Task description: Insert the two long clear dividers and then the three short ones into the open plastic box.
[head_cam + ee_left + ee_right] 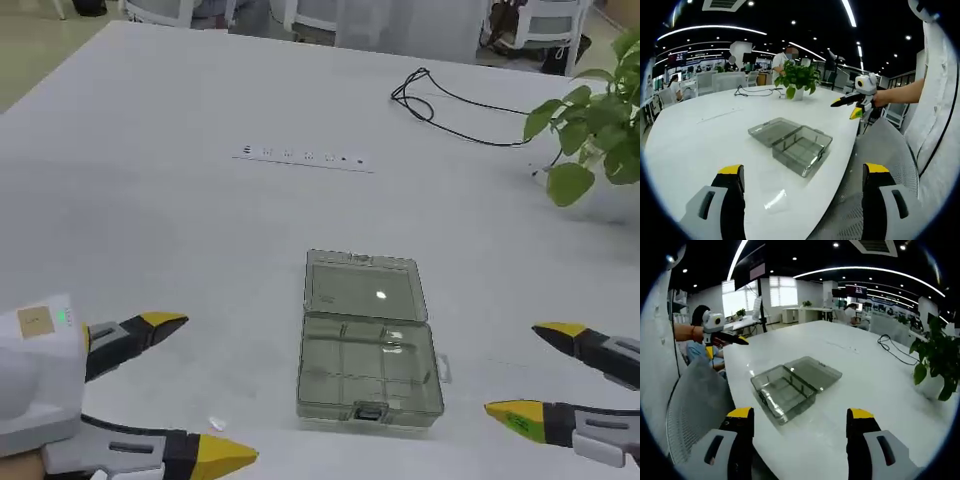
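Observation:
The smoky clear plastic box [370, 375] lies open on the white table, its lid [363, 288] folded flat away from me. Clear partitions show inside the base; how many I cannot tell. My left gripper [220, 388] hovers open left of the box, and my right gripper [511, 369] hovers open on its right; both are empty. A small clear piece [215, 423] lies on the table between the left jaws, seen again as the clear piece [775, 200]. The box [792, 140] sits ahead of the left gripper [803, 170], and the box [792, 382] ahead of the right gripper [800, 413].
Farther back on the table [150, 200] are a flush white power strip [305, 157], a looped black cable [450, 105] and a potted plant [590, 130] at the right edge. A grey mesh chair [695, 400] stands at the near table edge. People sit in the background.

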A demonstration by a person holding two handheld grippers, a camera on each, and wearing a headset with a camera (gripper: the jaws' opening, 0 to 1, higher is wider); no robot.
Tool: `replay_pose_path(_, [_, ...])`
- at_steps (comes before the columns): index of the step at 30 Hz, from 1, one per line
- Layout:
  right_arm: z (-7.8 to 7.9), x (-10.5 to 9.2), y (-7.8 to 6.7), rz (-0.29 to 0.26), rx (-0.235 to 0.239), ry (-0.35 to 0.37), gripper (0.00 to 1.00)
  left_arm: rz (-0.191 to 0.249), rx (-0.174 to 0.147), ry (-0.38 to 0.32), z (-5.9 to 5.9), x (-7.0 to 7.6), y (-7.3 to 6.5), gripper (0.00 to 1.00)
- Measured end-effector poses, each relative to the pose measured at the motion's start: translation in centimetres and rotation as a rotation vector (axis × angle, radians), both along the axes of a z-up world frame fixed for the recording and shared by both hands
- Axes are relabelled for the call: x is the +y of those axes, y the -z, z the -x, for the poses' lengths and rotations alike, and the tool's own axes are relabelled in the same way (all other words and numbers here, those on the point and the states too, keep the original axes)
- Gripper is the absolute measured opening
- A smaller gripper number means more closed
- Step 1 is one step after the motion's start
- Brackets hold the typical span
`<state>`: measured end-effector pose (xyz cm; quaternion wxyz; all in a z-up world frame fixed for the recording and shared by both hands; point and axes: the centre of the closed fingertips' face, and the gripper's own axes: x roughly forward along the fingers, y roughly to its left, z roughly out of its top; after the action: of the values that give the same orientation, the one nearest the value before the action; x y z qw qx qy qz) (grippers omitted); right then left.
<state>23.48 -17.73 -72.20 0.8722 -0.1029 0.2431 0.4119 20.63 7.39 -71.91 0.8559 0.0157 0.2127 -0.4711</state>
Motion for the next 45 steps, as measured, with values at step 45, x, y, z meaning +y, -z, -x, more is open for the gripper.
replay_pose_path(45, [-0.37, 0.24, 0.21, -0.007, 0.005, 0.000, 0.76, -0.007, 0.010, 0.022, -0.27, -0.49, 0.17, 1.00])
